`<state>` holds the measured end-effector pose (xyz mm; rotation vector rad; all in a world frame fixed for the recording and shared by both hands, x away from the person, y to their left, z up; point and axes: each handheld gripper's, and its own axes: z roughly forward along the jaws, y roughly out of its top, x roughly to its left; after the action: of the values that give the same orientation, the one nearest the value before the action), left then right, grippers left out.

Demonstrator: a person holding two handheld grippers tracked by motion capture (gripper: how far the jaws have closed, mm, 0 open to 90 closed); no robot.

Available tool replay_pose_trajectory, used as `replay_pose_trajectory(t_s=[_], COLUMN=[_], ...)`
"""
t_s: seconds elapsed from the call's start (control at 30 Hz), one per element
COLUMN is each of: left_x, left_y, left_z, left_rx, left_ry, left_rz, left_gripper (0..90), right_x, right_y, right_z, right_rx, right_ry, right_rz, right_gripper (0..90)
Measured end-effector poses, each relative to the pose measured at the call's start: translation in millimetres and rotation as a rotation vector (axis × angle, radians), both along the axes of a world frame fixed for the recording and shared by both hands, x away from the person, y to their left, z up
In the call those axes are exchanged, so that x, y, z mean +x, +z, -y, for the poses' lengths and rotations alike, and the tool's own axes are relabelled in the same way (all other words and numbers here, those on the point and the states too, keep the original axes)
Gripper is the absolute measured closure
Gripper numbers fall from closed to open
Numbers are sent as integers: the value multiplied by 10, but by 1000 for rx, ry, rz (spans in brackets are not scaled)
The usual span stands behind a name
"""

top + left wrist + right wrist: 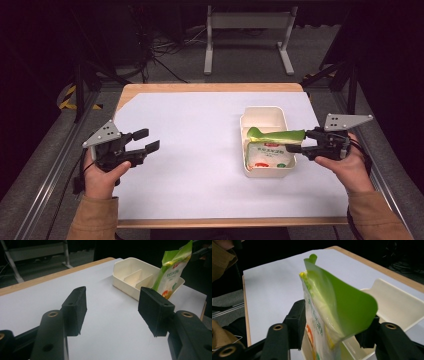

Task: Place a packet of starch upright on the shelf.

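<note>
My right gripper (296,141) was at near right side of tray, jaws wide. Green bag (329,315) stood between them, pads not pressing, so bag could rest by itself in near part of tray (246,120). Bag was thin, shiny plastic, green top flap bent over, white front with red and orange print. Tray was cream plastic, hard, smooth, with low walls and little dividers. My left gripper (145,141) hung over bare white sheet (190,115), well apart from tray, jaws partly open, holding nothing.
</note>
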<state>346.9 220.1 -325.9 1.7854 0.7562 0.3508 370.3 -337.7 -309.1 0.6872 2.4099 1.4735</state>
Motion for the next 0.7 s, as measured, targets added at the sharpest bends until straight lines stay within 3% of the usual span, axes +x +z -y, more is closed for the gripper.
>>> replay_pose_trajectory(t_s=[0.1,0.5,0.7], left_x=[-38,-130,-110], left_y=[-35,-120,-174], left_z=[-47,-238,-282], left_rx=[-7,-19,-1], left_ry=[0,41,59], left_rz=[-5,-48,-48], left_gripper=[398,358,361], right_x=[-21,-74,-91], right_y=[65,231,214], right_z=[56,340,521], right_rx=[-3,58,52], right_ry=[-20,-110,-172], right_rz=[22,43,51], right_gripper=[464,413,401])
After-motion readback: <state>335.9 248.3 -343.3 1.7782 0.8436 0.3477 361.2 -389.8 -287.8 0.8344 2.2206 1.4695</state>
